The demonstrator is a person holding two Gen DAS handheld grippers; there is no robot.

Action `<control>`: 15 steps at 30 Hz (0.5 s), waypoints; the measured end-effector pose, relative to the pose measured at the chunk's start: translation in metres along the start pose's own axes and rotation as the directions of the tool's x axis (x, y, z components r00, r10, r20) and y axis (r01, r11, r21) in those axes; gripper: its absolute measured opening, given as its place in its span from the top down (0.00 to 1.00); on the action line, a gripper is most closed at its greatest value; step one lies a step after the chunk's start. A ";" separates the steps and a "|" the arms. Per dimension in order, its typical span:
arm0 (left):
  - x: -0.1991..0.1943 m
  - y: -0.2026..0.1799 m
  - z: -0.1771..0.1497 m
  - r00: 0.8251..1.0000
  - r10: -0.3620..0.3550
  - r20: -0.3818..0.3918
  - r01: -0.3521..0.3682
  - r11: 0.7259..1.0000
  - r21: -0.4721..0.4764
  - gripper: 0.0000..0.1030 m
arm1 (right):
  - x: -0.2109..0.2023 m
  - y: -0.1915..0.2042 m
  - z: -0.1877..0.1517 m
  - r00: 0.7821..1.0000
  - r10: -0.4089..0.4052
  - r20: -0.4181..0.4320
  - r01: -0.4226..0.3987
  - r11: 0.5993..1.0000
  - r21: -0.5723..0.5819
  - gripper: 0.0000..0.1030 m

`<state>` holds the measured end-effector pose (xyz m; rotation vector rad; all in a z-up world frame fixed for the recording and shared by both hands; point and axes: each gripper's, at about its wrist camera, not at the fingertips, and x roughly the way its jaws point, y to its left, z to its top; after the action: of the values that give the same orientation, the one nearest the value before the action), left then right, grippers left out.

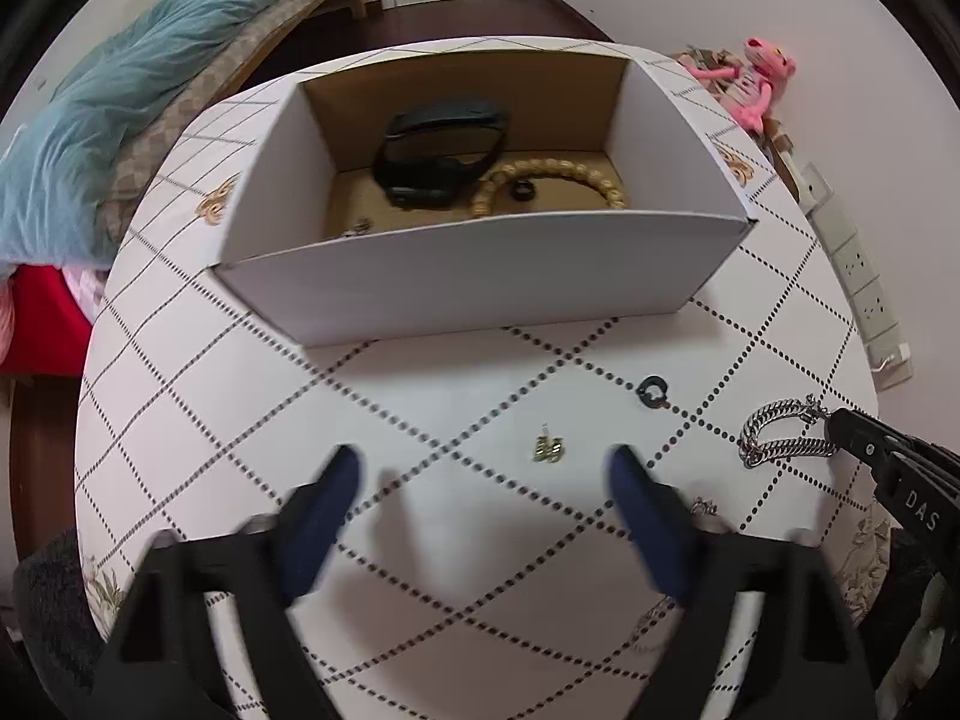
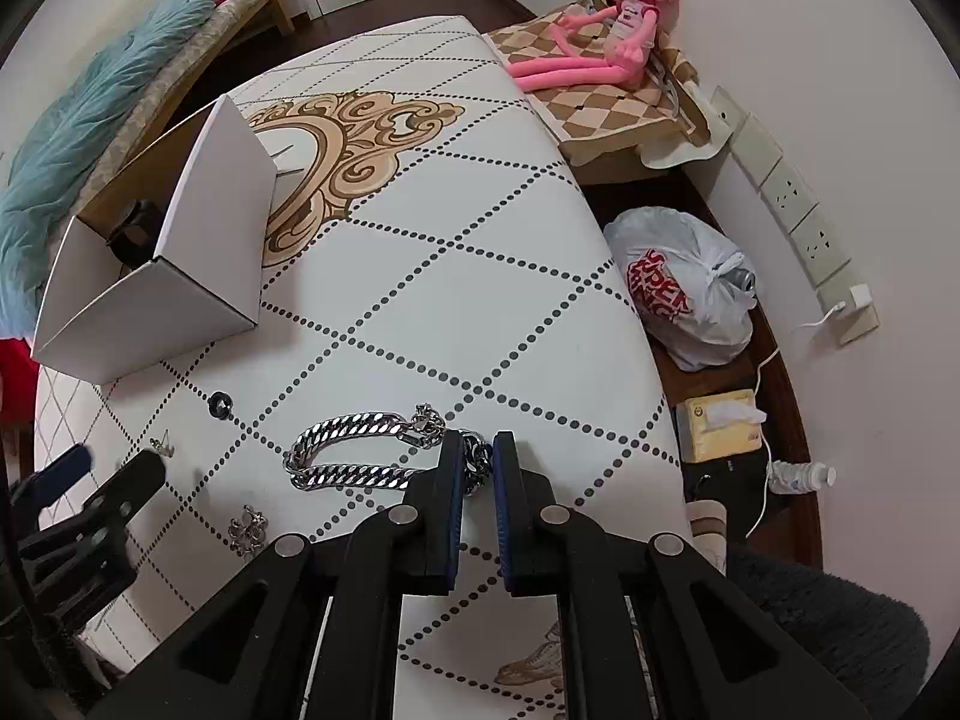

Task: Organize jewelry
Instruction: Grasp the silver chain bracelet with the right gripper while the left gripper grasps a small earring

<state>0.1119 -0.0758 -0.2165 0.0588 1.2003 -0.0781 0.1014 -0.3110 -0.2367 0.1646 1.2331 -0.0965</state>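
A white cardboard box (image 1: pixel 480 276) stands on the table and holds a black watch (image 1: pixel 441 150), a bead bracelet (image 1: pixel 558 180) and small pieces. My left gripper (image 1: pixel 486 468) is open and empty above the table, just before a small gold earring (image 1: pixel 549 448). A black ring (image 1: pixel 653 391) lies to its right. My right gripper (image 2: pixel 478 456) is shut on one end of a silver chain bracelet (image 2: pixel 360 450) that rests on the table. It also shows in the left wrist view (image 1: pixel 780 435). A small silver piece (image 2: pixel 247 528) lies near my left fingers (image 2: pixel 66 468).
The table (image 2: pixel 456 300) has a white cloth with dotted diamonds; its right edge drops to a shelf with a plastic bag (image 2: pixel 690 294) and tissue box (image 2: pixel 720 426). A pink plush toy (image 2: pixel 612 30) sits at the back right. A blue fluffy blanket (image 1: pixel 120 96) lies left.
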 end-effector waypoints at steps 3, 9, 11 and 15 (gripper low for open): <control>0.005 -0.005 0.001 1.000 -0.014 -0.007 0.015 1.000 0.012 0.59 | 0.000 -0.001 0.001 1.000 0.002 0.000 -0.002 1.000 0.004 0.90; 0.007 -0.008 0.002 1.000 -0.026 0.003 0.026 0.999 0.028 0.79 | 0.001 -0.003 0.003 1.000 0.003 0.001 -0.003 1.000 0.011 0.90; 0.007 -0.008 0.003 1.000 -0.027 0.009 0.026 0.999 0.032 0.85 | 0.002 -0.003 0.003 1.000 0.002 0.001 -0.002 1.000 0.010 0.90; 0.007 -0.007 0.004 0.999 -0.033 0.020 0.032 0.999 0.034 0.91 | 0.001 -0.002 0.003 1.000 0.004 0.000 -0.004 1.000 0.010 0.90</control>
<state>0.1177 -0.0836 -0.2218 0.0675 1.1797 -0.1273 0.1043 -0.3139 -0.2372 0.1756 1.2321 -0.0995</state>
